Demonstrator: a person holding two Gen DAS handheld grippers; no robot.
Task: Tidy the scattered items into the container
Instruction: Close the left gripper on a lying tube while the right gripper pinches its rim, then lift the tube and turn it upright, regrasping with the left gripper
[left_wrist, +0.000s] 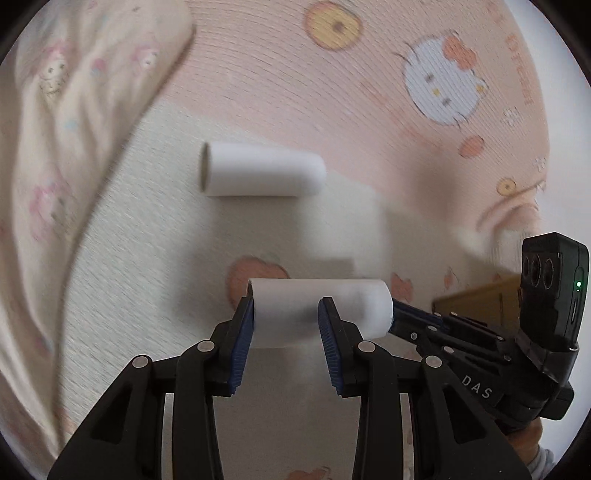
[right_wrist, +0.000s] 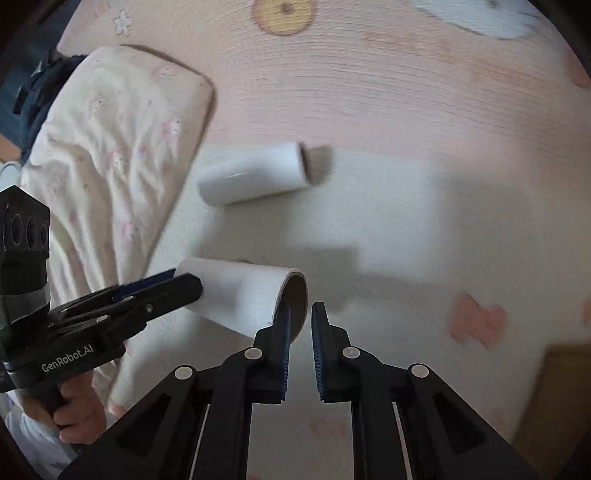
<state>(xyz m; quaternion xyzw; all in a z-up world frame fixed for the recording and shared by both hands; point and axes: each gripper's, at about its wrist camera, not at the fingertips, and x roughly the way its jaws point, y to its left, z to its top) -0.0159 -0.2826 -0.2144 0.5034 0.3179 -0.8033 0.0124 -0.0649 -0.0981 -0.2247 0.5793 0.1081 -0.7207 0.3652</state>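
Note:
Two white paper rolls with brown cardboard cores. My left gripper (left_wrist: 286, 310) is shut on the near roll (left_wrist: 288, 314) across its body and holds it over the bed; the same roll shows in the right wrist view (right_wrist: 240, 295). My right gripper (right_wrist: 300, 314) stands at the roll's open core end, its left finger (right_wrist: 282, 332) at the core rim, jaws narrowly apart with nothing between them. The second roll (left_wrist: 262, 173) lies on the sheet farther off, also in the right wrist view (right_wrist: 255, 173). A brown box corner (left_wrist: 480, 302) shows at the right.
A pink and cream cartoon-print bed sheet (left_wrist: 369, 92) covers the surface. A cream pillow (left_wrist: 55, 147) lies at the left, also in the right wrist view (right_wrist: 103, 155). A yellow-brown box edge (right_wrist: 561, 387) sits at lower right.

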